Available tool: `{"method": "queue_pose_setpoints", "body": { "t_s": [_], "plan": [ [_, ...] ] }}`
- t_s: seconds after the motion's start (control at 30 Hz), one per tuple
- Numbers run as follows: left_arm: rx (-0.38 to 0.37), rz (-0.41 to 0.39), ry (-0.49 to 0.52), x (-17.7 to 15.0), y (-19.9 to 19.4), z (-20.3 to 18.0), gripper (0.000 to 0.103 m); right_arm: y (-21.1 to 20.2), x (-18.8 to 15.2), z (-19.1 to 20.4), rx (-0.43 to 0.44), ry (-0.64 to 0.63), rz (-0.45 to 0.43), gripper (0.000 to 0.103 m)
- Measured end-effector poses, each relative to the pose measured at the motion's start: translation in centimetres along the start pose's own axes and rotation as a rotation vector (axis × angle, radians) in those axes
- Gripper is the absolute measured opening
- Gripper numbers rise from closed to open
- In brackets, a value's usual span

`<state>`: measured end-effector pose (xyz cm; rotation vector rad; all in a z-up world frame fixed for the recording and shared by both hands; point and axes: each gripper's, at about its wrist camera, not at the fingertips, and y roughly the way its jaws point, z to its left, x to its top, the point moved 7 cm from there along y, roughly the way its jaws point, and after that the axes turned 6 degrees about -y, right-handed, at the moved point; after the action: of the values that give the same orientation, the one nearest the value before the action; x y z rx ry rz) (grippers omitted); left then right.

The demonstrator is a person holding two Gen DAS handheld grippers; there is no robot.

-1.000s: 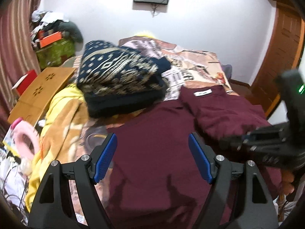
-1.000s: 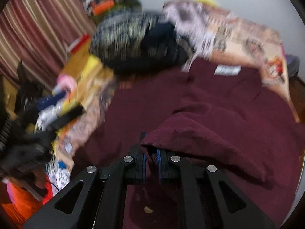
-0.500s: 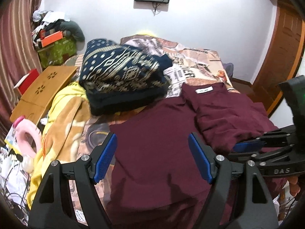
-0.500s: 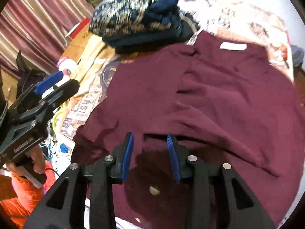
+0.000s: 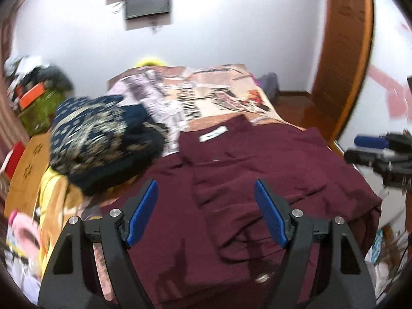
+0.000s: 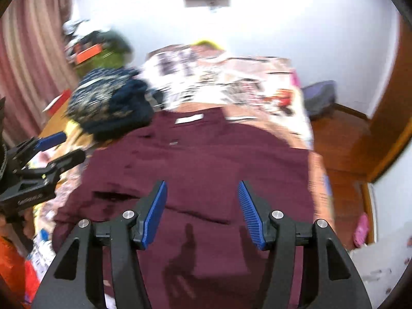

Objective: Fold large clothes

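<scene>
A large maroon shirt (image 5: 231, 180) lies spread on the bed, collar and white label (image 5: 213, 134) at the far end, one side folded over the middle. It also fills the right wrist view (image 6: 206, 170). My left gripper (image 5: 206, 211) is open and empty above the shirt's near left part. My right gripper (image 6: 203, 211) is open and empty above the shirt's near middle. The right gripper shows at the right edge of the left wrist view (image 5: 381, 152). The left gripper shows at the left of the right wrist view (image 6: 43, 159).
A folded navy patterned pile (image 5: 100, 139) lies at the shirt's far left. A printed bedsheet (image 5: 195, 95) covers the bed. A yellow blanket (image 5: 51, 195) and a wooden board (image 5: 28, 164) lie to the left. A wooden door (image 5: 345, 59) stands at the right.
The right gripper let go of the shirt's folded edge, opened wide and drew back. Both cameras tilted up and shifted right. The left gripper stayed open.
</scene>
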<state>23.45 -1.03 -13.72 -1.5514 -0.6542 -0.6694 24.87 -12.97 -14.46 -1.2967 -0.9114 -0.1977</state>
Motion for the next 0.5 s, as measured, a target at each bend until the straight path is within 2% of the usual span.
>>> {"method": "queue_pose_setpoints", "body": {
  "t_s": [0.1, 0.23, 0.5],
  "plan": [
    [-0.019, 0.029, 0.062, -0.1, 1.6, -3.0, 0.076, -0.5, -0.8, -2.8, -0.073, 0.047, -0.013, 0.054],
    [-0.068, 0.083, 0.126, -0.8, 3.9, -6.7, 0.076, -0.6, -2.3, -5.5, -0.116, 0.109, -0.005, 0.054],
    [-0.100, 0.197, 0.258, -3.7, 8.1, -11.9, 0.076, 0.4, -5.2, -8.1, -0.131, 0.196, 0.043, 0.054]
  ]
}}
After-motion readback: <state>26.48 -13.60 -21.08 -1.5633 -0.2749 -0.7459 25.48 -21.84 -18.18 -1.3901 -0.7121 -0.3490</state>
